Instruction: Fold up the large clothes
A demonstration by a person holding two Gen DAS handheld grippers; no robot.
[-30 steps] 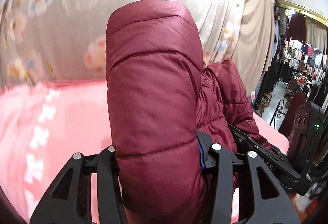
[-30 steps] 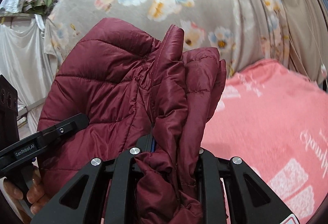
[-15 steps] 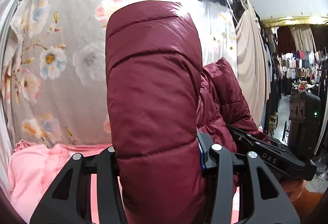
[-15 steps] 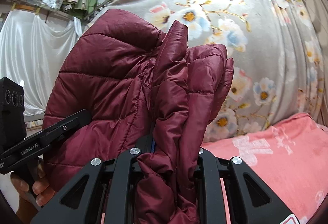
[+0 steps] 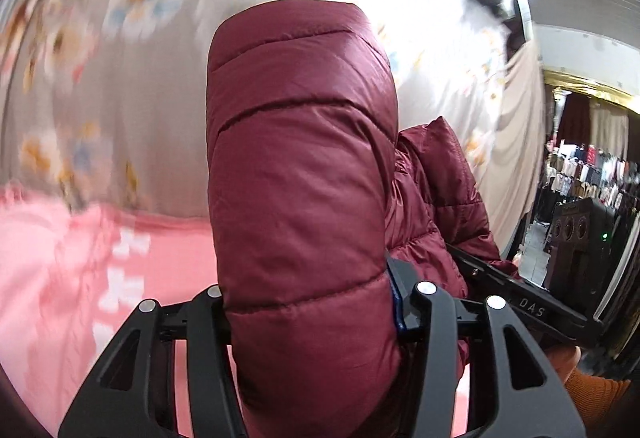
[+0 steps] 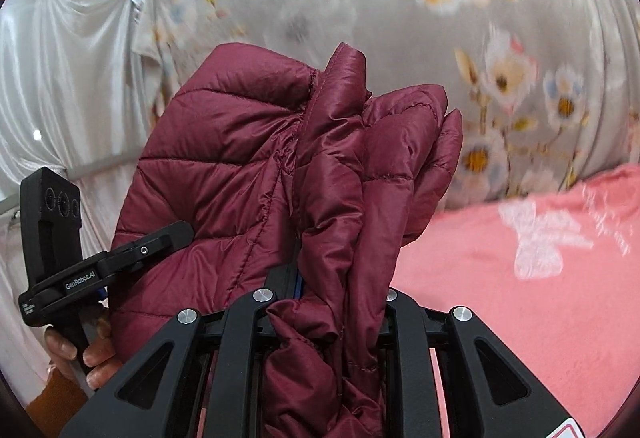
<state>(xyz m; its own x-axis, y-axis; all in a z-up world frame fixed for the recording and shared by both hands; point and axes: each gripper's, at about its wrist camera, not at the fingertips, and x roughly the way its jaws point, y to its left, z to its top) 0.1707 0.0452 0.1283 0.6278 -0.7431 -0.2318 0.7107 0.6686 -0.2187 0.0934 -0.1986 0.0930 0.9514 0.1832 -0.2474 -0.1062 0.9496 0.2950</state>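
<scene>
While the maroon puffer jacket (image 5: 300, 173) stood bunched above the pink blanket (image 5: 80, 258), the left gripper (image 5: 312, 302) clamped a thick quilted fold and the right gripper (image 6: 324, 302) pinched thinner gathered layers. Only the right wrist view showed a hand (image 6: 94, 354) beside the jacket, gripping the left tool's handle.

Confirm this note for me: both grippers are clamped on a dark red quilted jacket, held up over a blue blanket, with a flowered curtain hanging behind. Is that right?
Not quite: the blanket is pink, not blue, as the right wrist view shows plainly. The rest stands: the left gripper and the right gripper are both clamped on the dark red quilted jacket, with the flowered curtain hanging behind.
</scene>
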